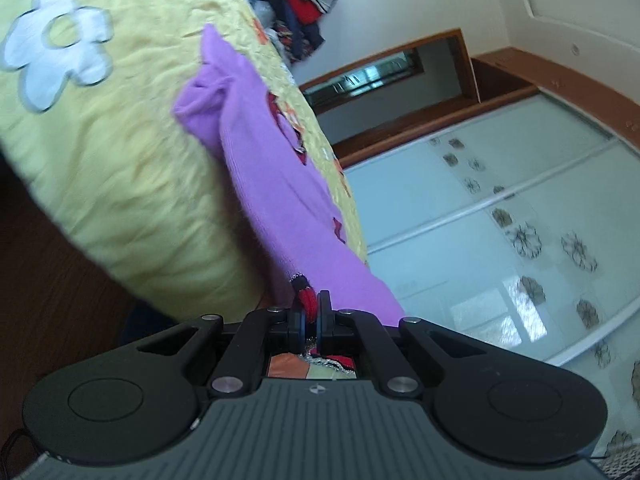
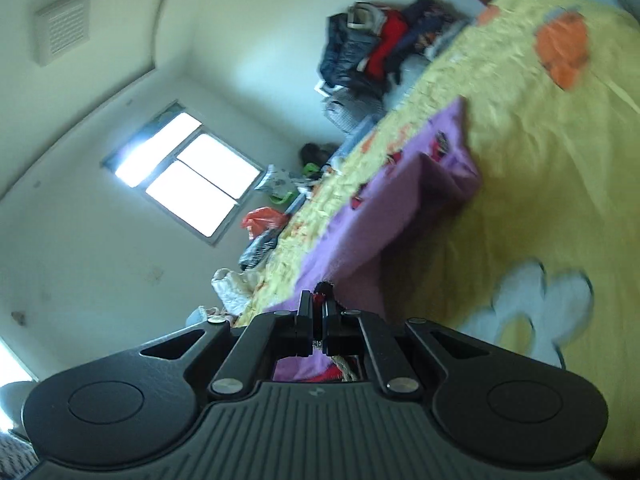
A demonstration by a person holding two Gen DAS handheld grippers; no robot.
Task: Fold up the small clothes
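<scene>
A small purple knit garment [image 1: 276, 184] with red and black trim lies stretched over the yellow bedspread [image 1: 120, 152]. My left gripper [image 1: 311, 312] is shut on its near edge, pinching the red trim. In the right wrist view the same purple garment [image 2: 384, 216] runs away from me along the yellow bedspread [image 2: 540, 184], with a folded part at its far end. My right gripper [image 2: 318, 318] is shut on its near edge at the red and black trim. Both views are tilted sideways.
A pile of dark and red clothes [image 1: 300, 4] sits at the far end of the bed, also in the right wrist view [image 2: 376, 48]. Glass sliding doors [image 1: 500, 220] stand beside the bed. Bags and loose items [image 2: 264, 220] line the bed's other side under a window [image 2: 188, 176].
</scene>
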